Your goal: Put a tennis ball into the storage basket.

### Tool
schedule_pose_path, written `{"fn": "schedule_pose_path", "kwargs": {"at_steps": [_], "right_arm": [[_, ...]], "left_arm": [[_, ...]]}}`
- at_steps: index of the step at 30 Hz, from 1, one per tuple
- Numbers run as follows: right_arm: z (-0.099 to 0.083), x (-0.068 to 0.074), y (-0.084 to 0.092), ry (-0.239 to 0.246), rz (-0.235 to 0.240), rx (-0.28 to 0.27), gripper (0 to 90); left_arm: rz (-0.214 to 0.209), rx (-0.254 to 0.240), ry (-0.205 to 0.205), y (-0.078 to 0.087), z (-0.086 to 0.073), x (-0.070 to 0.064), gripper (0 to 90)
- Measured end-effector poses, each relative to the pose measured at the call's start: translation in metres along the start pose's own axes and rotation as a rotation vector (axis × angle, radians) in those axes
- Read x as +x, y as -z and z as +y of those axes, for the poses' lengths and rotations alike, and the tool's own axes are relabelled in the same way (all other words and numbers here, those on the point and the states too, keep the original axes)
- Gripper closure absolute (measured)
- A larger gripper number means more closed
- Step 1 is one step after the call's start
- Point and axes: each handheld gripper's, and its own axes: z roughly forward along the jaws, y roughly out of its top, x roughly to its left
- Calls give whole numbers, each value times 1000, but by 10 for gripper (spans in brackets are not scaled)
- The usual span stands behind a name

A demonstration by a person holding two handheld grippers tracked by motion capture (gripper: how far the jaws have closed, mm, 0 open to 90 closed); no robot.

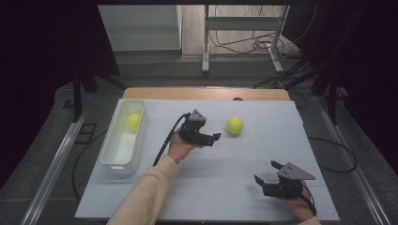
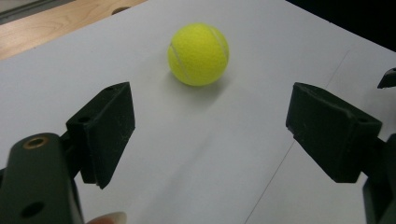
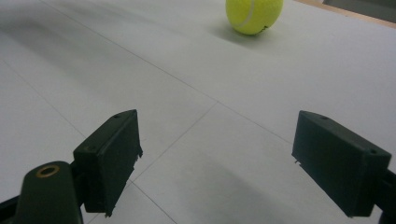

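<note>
A yellow tennis ball [image 1: 234, 125] lies on the white table sheet [image 1: 263, 154], right of centre. My left gripper [image 1: 213, 139] hovers just left of it, jaws open and aimed at it; in the left gripper view the ball [image 2: 198, 54] sits ahead of the empty gap of the left gripper [image 2: 210, 135]. A second yellow ball [image 1: 133, 121] rests inside the white bin [image 1: 112, 157] at the left. My right gripper [image 1: 266, 171] stands open near the front right; in the right gripper view the right gripper [image 3: 219, 158] holds nothing, with the ball [image 3: 254, 15] far ahead.
The wooden table edge [image 1: 206, 93] runs along the back of the sheet. A person's sleeve [image 1: 145, 197] comes in from the bottom. Beyond the table stand a metal frame [image 1: 205, 42] and loose cables [image 1: 253, 44] on the floor.
</note>
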Motion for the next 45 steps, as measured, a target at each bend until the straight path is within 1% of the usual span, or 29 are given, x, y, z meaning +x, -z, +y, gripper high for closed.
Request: {"fn": "schedule_pose_path", "kwargs": {"at_steps": [7,10,15,25,29,38,45], "right_arm": [[0,0,0,3,2,2,159],[0,0,0,3,3,2,159],[0,0,0,4,4,2,159],[0,0,0,6,3,2,159],[0,0,0,6,0,1,160],[0,0,1,5,0,0,159],[-1,-1,0,2,3,-2,159]], "left_arm": [[1,4,4,-6,3,0,160],[-1,15,-1,-13,5,-2,160],[-5,20,2,-18,7,-4,160],[6,33,1,-26,8,-2,160],[12,42,2,-32,9,-1,160],[12,55,0,-42,11,-2,160],[14,67,1,-51,13,0,160]]}}
